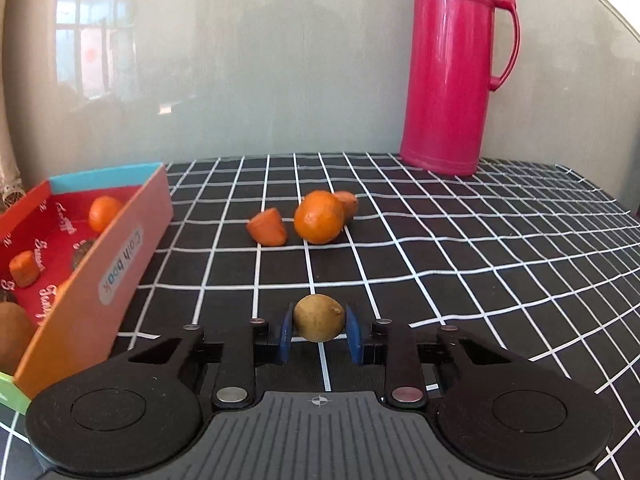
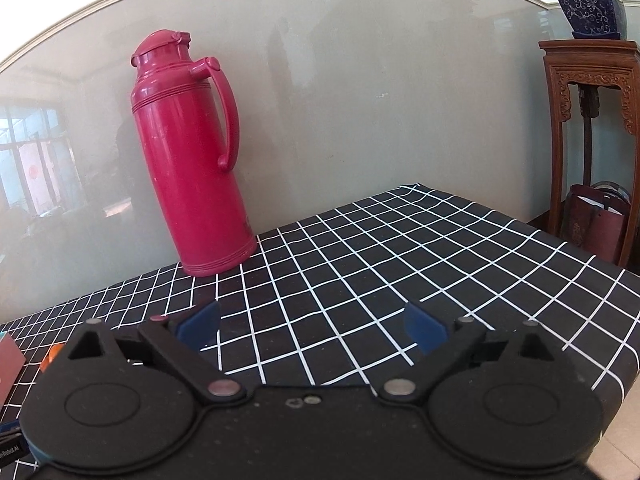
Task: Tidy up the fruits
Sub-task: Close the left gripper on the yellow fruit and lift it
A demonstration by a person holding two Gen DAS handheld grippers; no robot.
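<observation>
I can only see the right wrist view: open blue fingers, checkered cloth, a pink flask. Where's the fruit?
Observer: The left wrist view shows it. The left gripper is shut on a small yellowish-brown fruit.
Operator: Anything else loose on the cloth?
Observer: Yes, a whole orange lies on the tablecloth with a cut orange piece beside it and another piece behind.
Operator: And where do they go?
Observer: Probably into the red box at the left; it already holds an orange and a cut piece.
Operator: Is my right gripper holding anything?
Observer: No, its jaws stand open over bare cloth.
</observation>
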